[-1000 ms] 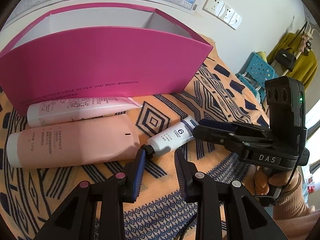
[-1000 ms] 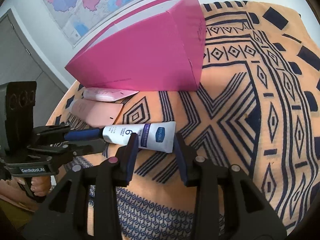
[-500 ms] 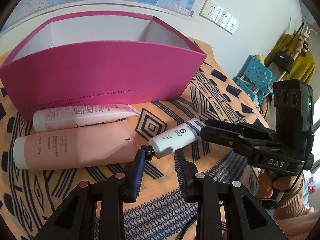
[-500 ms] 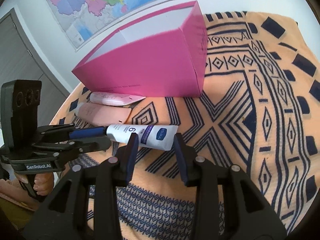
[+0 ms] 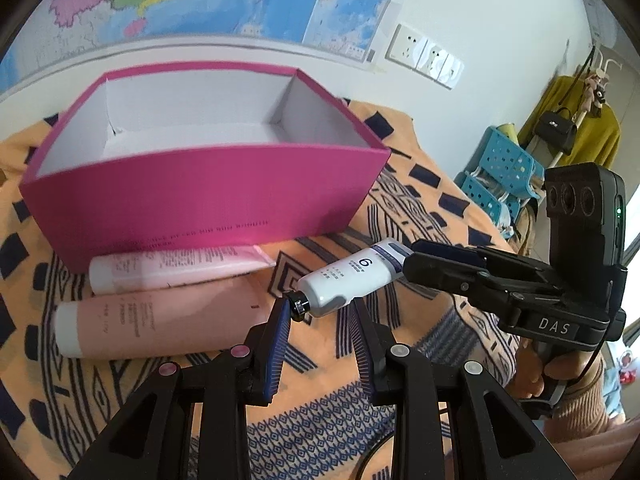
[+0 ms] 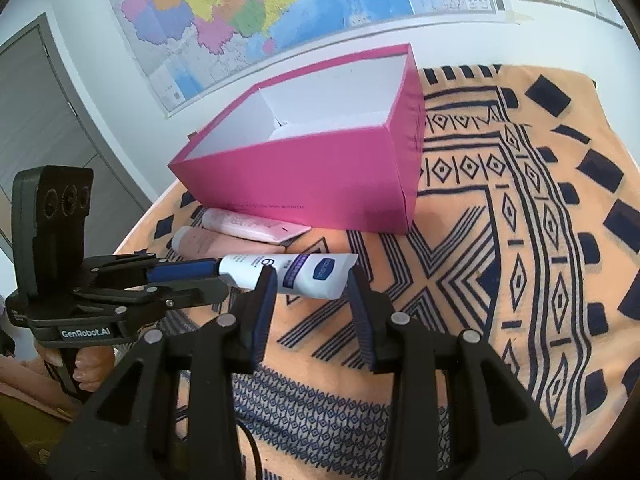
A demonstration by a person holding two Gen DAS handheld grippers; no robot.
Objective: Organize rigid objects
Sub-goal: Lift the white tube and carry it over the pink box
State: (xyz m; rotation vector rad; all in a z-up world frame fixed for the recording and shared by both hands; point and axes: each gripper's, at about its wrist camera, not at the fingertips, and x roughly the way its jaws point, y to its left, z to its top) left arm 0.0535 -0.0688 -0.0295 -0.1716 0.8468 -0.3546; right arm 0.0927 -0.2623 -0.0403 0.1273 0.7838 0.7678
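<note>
A white tube with a blue "6" label (image 5: 348,282) (image 6: 290,275) is held in the air between both grippers, above the patterned cloth. My left gripper (image 5: 320,314) is shut on its capped end. My right gripper (image 6: 312,292) is shut on its flat crimped end, and shows from the side in the left wrist view (image 5: 448,270). The left gripper shows in the right wrist view (image 6: 188,276). An open pink box (image 5: 208,196) (image 6: 316,184) with a white inside stands behind the tube.
Two pink tubes lie side by side against the box front: a paler one (image 5: 172,270) and a larger salmon one (image 5: 156,320). The orange and navy cloth (image 6: 500,240) covers the table. A blue plastic stool (image 5: 500,172) stands off to the right.
Both grippers have risen with the white tube, lifting it off the cloth. The inside of the box has come into view from above.
</note>
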